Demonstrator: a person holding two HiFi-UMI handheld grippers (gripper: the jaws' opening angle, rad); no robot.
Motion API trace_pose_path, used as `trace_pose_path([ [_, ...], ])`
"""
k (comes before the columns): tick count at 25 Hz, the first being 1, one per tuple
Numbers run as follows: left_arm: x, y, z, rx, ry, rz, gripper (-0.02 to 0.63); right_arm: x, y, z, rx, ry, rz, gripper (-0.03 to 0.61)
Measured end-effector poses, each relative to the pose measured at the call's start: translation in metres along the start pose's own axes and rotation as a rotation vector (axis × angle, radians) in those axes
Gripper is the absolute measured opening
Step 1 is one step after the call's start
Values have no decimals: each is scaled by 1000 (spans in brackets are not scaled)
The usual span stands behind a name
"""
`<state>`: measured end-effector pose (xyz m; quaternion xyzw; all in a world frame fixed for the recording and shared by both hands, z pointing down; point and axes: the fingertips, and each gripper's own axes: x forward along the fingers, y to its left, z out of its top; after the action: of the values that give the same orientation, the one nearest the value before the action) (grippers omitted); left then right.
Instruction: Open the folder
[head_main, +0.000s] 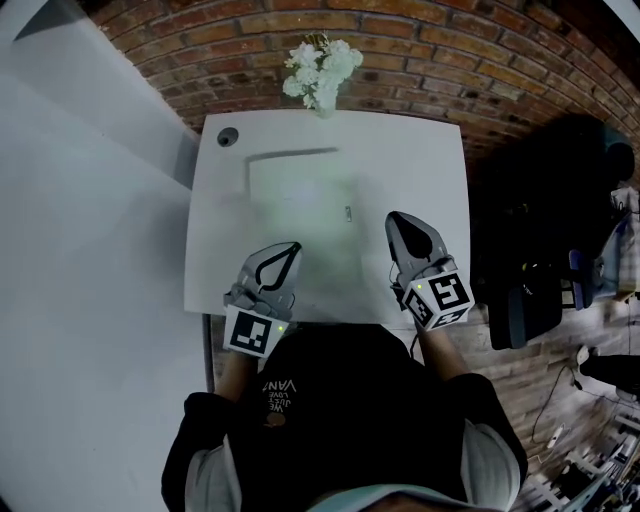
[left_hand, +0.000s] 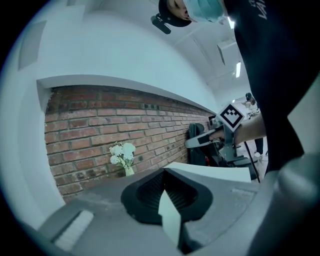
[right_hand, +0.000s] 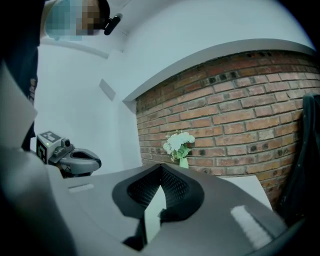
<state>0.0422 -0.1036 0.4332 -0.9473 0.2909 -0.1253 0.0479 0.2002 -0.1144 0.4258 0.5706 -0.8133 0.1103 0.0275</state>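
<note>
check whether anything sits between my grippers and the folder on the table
Nothing visible does. The folder lies flat on the white table, with the left gripper and right gripper at its near side and nothing between them and it. The flowers stand beyond it at the far edge, out of the way.
</note>
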Motion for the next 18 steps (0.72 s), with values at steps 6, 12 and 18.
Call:
trace_pose_path([
  [6,11,-15,-15,31,31,39,0,18,-11,-12,-20,39,68,-2],
  [12,17,-20,-29,5,52,99,0,35,-21,-27,-37,78,121,-2],
  [18,26,-33,-45,-1,88,119,0,55,-22,-44,-50,107,183,-2],
])
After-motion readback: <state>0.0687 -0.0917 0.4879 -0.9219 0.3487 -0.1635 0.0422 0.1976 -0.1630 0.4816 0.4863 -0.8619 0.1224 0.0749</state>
